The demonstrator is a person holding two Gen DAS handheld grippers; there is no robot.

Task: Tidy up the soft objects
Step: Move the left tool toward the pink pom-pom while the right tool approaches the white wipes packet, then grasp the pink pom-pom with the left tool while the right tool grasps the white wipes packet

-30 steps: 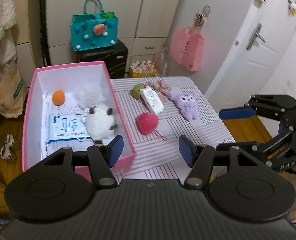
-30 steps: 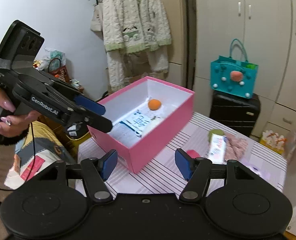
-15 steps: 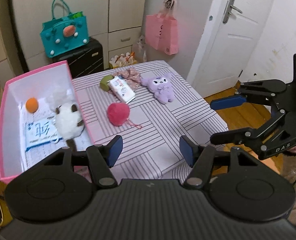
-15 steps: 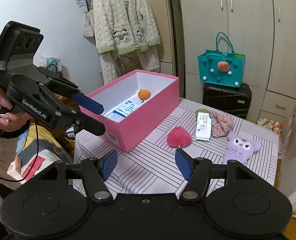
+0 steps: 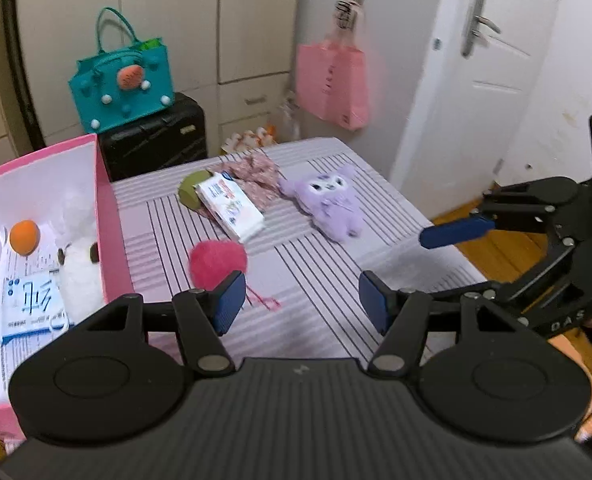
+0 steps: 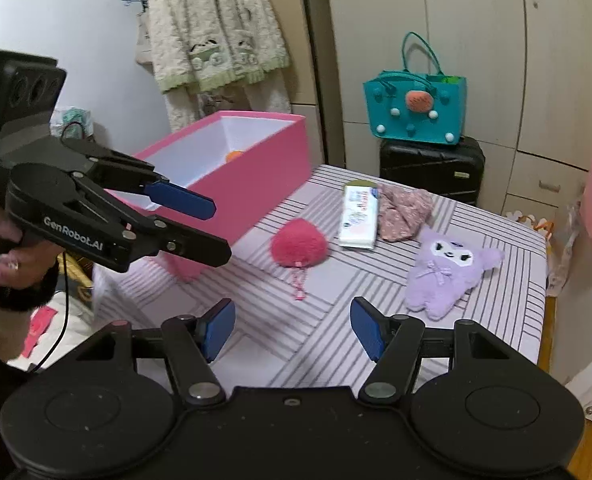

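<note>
Both hand-held grippers have dropped nearer; the pink pompom (image 5: pixel 217 261) lies just beyond the released left hand-held gripper (image 5: pixel 299 305).

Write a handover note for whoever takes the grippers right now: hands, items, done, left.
Left gripper: open, empty, over the table's near edge.
Right gripper: open, empty, also above the table.
In the pink box: orange ball, white plush, tissue pack.
On the table: pink pompom, wipes pack, green item under it, floral cloth, purple plush.
Left: box those five. The pompom lies nearest the box, so likely first.
</note>
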